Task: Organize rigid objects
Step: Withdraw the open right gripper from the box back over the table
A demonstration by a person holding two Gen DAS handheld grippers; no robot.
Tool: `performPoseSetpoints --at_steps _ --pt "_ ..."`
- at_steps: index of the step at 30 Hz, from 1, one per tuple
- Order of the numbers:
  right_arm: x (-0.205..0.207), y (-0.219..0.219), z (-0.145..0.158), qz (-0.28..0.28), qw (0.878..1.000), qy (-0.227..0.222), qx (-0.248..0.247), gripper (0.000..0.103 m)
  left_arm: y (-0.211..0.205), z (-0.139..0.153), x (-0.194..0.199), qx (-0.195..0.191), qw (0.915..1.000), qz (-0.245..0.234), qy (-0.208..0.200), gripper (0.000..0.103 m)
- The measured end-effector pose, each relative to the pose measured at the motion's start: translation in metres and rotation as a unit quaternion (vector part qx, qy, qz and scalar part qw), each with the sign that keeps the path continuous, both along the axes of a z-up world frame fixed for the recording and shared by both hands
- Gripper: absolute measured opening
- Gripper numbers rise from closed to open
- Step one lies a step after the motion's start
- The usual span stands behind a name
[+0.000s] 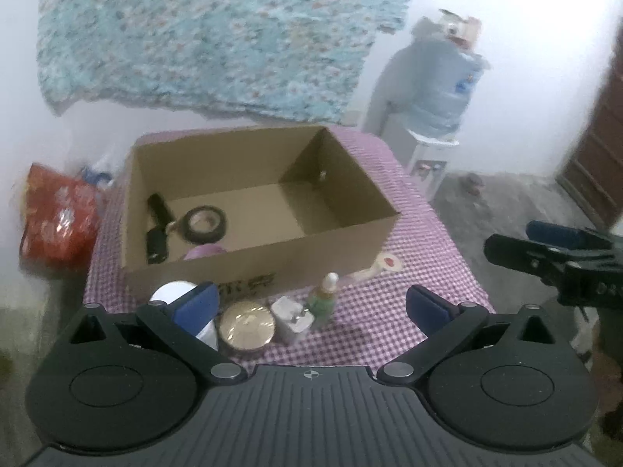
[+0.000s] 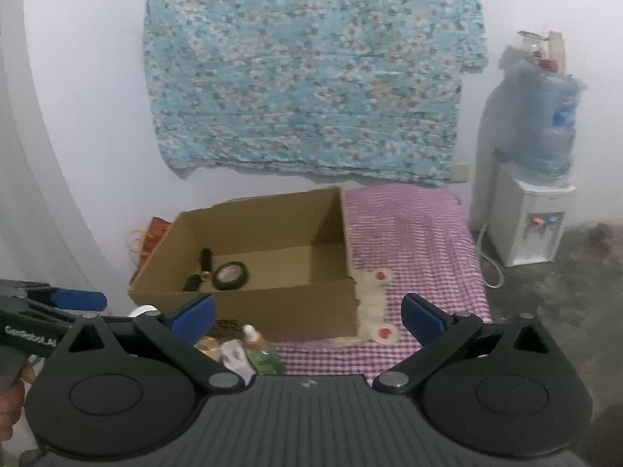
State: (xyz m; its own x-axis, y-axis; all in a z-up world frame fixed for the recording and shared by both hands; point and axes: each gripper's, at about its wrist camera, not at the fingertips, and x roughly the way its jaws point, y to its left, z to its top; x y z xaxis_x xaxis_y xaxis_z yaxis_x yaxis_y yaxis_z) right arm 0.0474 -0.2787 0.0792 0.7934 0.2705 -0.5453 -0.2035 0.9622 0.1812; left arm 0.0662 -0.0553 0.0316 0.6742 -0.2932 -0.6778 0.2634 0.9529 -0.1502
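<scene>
- Fingers [image 1: 198,301] of the left gripper [image 1: 311,303] are spread wide and hold nothing; its blue pads stand above the near edge of the table [image 1: 428,272], which has a pink checked cloth
- Fingers [image 2: 194,313] of the right gripper [image 2: 309,313] are spread wide too, with nothing between them; in the left wrist view this gripper shows at the right border, off the right edge of the table
- On the table a cardboard box [image 1: 350,241] stands open, and it takes most of the far and middle part of the cloth
- Inside the box, at its left side, lie a black tape roll [image 1: 205,224] and a black tool [image 1: 157,229], just beside each other; a small purple thing [image 1: 205,251] shows at the near wall of the box, and I cannot tell what it is
- Between the box and the near edge of the table stands a row of things: a white round container [image 1: 175,292] partly behind the left finger, a gold round tin [image 1: 246,325], a white charger plug [image 1: 292,319] and a small green bottle [image 1: 323,301] with a white cap, which stands upright
- The tin, the plug and the bottle are close together, and the bottle is just beside the front wall of the box
- A pale flat thing [image 1: 383,264] with red spots lies on the cloth near the right front corner of the box
- Behind the table a flowered cloth [image 2: 311,66] hangs on the wall, and a water dispenser [image 2: 525,218] stands on the floor at the right
</scene>
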Motion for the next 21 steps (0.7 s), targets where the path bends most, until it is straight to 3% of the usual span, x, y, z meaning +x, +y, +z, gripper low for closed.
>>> performPoseSetpoints --at_steps 7,13,19,21 --pt "-0.007 -0.014 -0.008 -0.055 0.998 -0.001 -0.016 0.103 -0.006 -0.007 0.003 -0.050 0.9980 -0.032 0.024 0.103" --pt "-0.019 -0.031 -0.014 -0.055 0.998 -0.026 -0.008 0.103 -0.011 -0.022 0.009 -0.074 0.9956 -0.048 0.033 0.103" --pt "-0.010 -0.053 -0.027 -0.020 0.997 -0.002 0.078 0.103 -0.039 -0.043 0.007 0.012 0.9970 -0.075 0.016 0.103" --pt "-0.002 -0.051 -0.035 -0.012 0.996 0.017 0.086 0.102 -0.046 -0.052 0.007 0.039 0.9962 -0.077 0.011 0.103"
